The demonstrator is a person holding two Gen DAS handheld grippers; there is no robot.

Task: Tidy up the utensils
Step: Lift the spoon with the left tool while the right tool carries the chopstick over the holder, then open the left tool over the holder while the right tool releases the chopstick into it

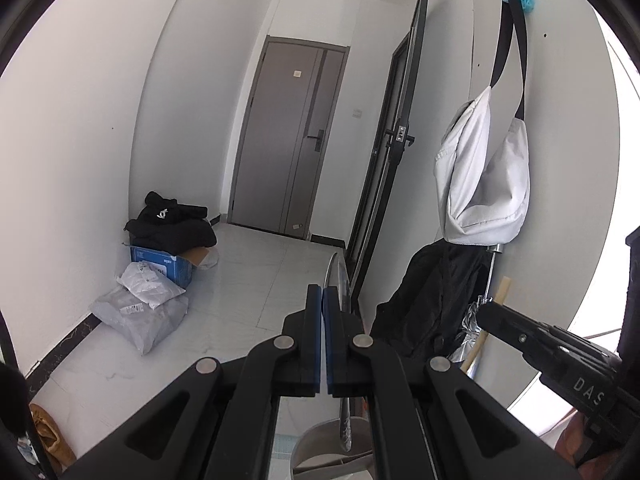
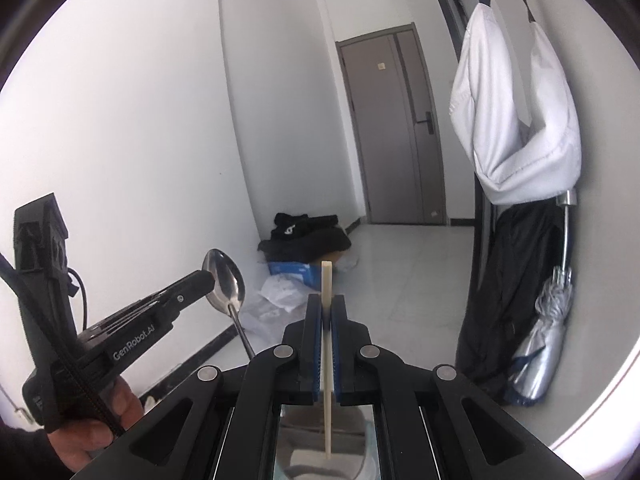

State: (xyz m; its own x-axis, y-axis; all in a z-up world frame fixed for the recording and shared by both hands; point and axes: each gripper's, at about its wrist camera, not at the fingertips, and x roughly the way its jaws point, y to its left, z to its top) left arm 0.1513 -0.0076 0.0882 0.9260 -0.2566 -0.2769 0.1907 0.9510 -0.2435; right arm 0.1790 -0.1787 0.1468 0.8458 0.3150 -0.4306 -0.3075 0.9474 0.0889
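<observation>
A metal spoon (image 2: 225,280) is clamped in the closed left gripper (image 1: 322,300), its bowl raised above the fingertips and its handle slanting down beneath the jaws; in the left wrist view the spoon is seen edge-on just beside the blue pads (image 1: 330,320). A cream-coloured chopstick (image 2: 327,344) is pinched upright between the blue pads of the right gripper (image 2: 327,308), its top standing above the fingertips and its lower end hanging below them. Both tools are held in the air, near each other, in front of a white wall. A grey door (image 1: 288,136), a white bag (image 2: 516,120) hung on the wall and a folded silver umbrella (image 2: 540,344) are seen beyond.
</observation>
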